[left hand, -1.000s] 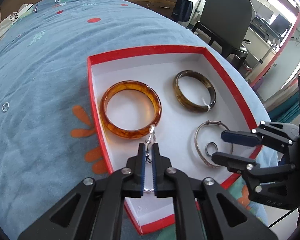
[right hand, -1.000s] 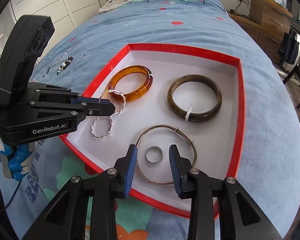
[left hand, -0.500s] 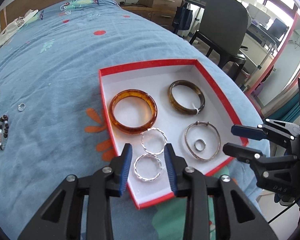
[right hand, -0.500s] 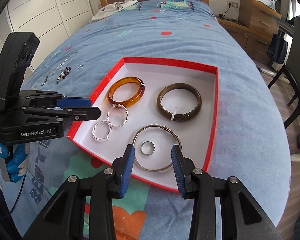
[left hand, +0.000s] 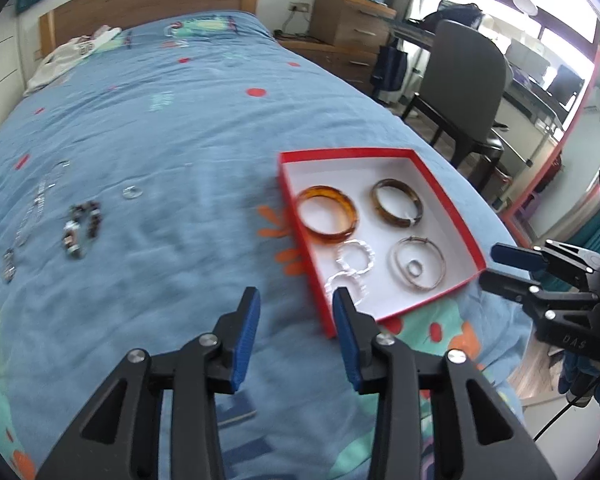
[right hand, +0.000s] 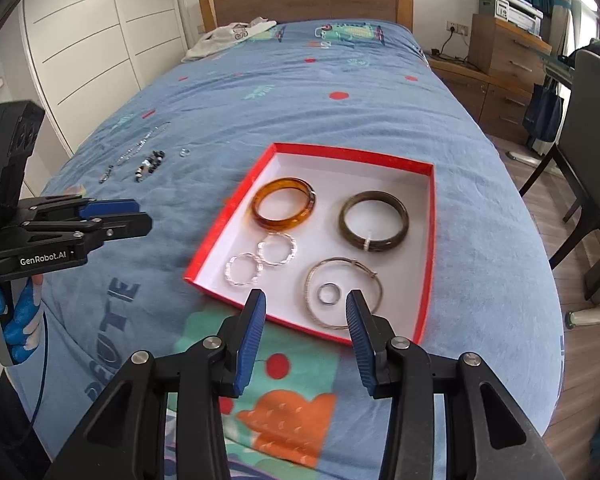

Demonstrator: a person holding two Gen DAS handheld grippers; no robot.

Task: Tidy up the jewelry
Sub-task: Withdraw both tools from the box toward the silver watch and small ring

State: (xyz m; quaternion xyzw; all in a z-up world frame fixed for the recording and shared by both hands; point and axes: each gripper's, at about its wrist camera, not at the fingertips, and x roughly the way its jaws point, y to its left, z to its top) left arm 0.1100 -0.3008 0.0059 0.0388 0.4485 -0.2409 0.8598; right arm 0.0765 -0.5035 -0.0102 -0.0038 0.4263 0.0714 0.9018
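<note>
A red box [left hand: 456,216] [right hand: 430,240] with a white floor lies on the blue bedspread. In it are an amber bangle [right hand: 283,203] [left hand: 327,216], a dark brown bangle [right hand: 374,220] [left hand: 397,207], a thin silver bangle [right hand: 342,292] around a small ring [right hand: 329,293], and two twisted silver rings [right hand: 260,258] [left hand: 350,268]. My left gripper [left hand: 296,300] is open and empty, above the bedspread left of the box. My right gripper [right hand: 306,300] is open and empty at the box's near edge.
Loose jewelry lies on the bedspread to the left: a beaded bracelet [left hand: 80,228] [right hand: 150,164], a small ring [left hand: 132,192] [right hand: 185,152] and silver chains [left hand: 36,204] [right hand: 140,146]. A grey chair [left hand: 464,80] and wooden drawers [right hand: 504,60] stand beside the bed on the right.
My left gripper opened and let the twisted silver rings drop into the box, then drew back and swung left. My right gripper drew back from the box and stayed open.
</note>
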